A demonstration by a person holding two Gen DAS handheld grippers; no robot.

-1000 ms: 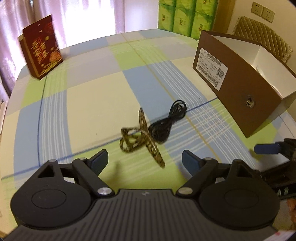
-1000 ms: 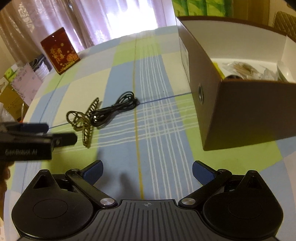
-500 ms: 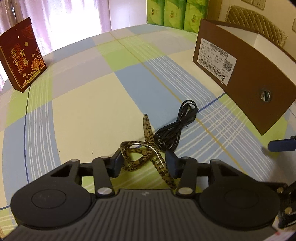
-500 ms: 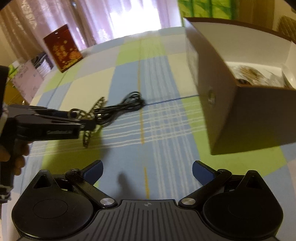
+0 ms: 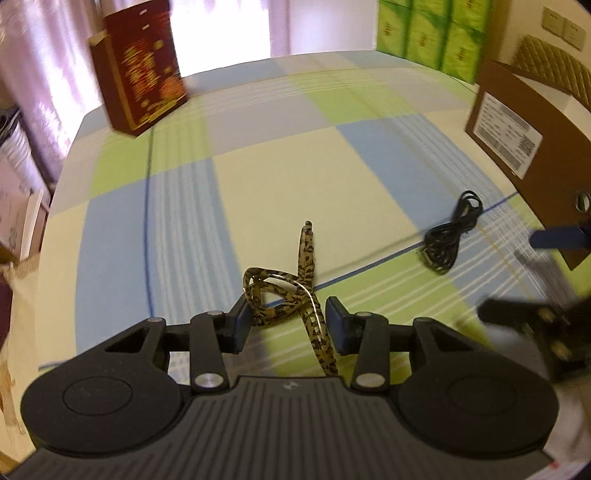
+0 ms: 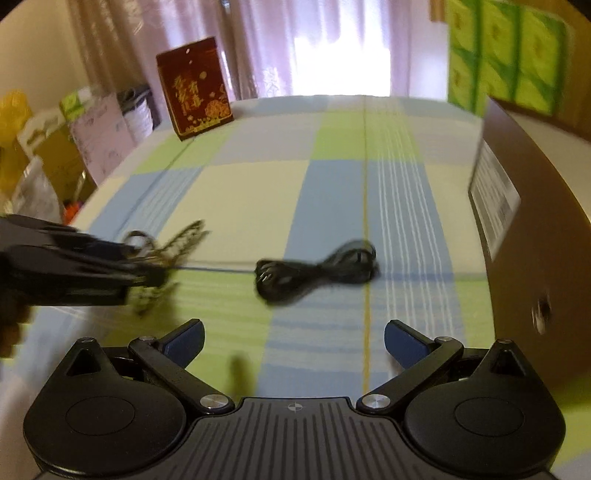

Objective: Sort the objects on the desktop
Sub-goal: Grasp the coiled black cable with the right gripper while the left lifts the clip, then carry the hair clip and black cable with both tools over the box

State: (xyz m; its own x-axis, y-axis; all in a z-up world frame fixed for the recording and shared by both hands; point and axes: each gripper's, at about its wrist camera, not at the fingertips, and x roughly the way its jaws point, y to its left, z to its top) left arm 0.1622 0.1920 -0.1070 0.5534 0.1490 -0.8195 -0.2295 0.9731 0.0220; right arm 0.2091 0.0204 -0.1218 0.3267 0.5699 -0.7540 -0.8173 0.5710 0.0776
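A leopard-print hair claw clip hangs between the blue pads of my left gripper, which is shut on it and holds it above the checked tablecloth. From the right wrist view the same clip shows blurred at the left, at the tip of the left gripper. A coiled black cable lies on the cloth ahead of my right gripper, which is open and holds nothing. The cable sits to the right of the clip. The brown cardboard box stands at the right.
A red gift box stands at the table's far left corner. Green packs are stacked behind the far edge. Cartons and bags crowd the floor left of the table. The brown box wall rises close on the right.
My left gripper closed on the hair clip and lifted it left, away from the cable. My right gripper swung toward the cable and stayed open.
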